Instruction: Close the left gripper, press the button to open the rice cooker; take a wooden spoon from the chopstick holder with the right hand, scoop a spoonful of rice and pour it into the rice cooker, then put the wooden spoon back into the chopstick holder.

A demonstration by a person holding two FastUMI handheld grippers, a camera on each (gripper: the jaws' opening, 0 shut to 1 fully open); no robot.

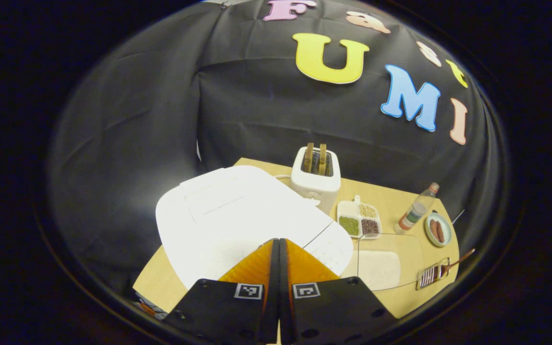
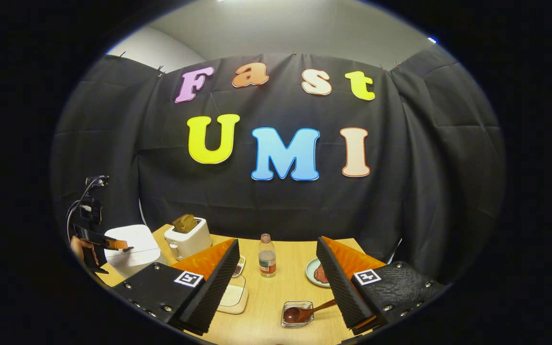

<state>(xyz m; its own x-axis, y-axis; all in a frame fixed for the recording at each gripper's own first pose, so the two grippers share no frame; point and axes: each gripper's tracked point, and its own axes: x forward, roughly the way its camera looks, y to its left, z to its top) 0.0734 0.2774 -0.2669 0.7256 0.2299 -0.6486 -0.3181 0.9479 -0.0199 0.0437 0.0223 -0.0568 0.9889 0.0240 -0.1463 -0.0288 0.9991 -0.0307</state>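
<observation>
The white, rounded rice cooker (image 1: 237, 215) sits with its lid down at the left end of the light wooden table (image 1: 391, 199). In the left gripper view the left gripper (image 1: 279, 245) hangs just above the cooker's front, its 2 fingers pressed together with nothing between them; whether the tips touch the lid cannot be told. In the right gripper view this gripper (image 2: 125, 248) shows at the far left, over the cooker (image 2: 134, 249), with a hand (image 2: 78, 247) behind it.

The brown wooden spoon (image 2: 304, 312) lies in a small clear chopstick holder (image 2: 297, 314) near the table's front edge, its handle slanting up toward the right. The right gripper (image 2: 281, 268) hovers above the table with its 2 fingers spread wide and empty, the spoon just ahead between them.

Beside the cooker lies a clear shallow tray of white rice (image 1: 379, 268). Behind it stands a white toaster (image 1: 315, 179) holding 2 slices, then a white 3-part dish of beans (image 1: 360, 220), a clear plastic bottle (image 2: 267, 256) and a small plate of sausages (image 1: 438, 230) toward the right edge.
</observation>
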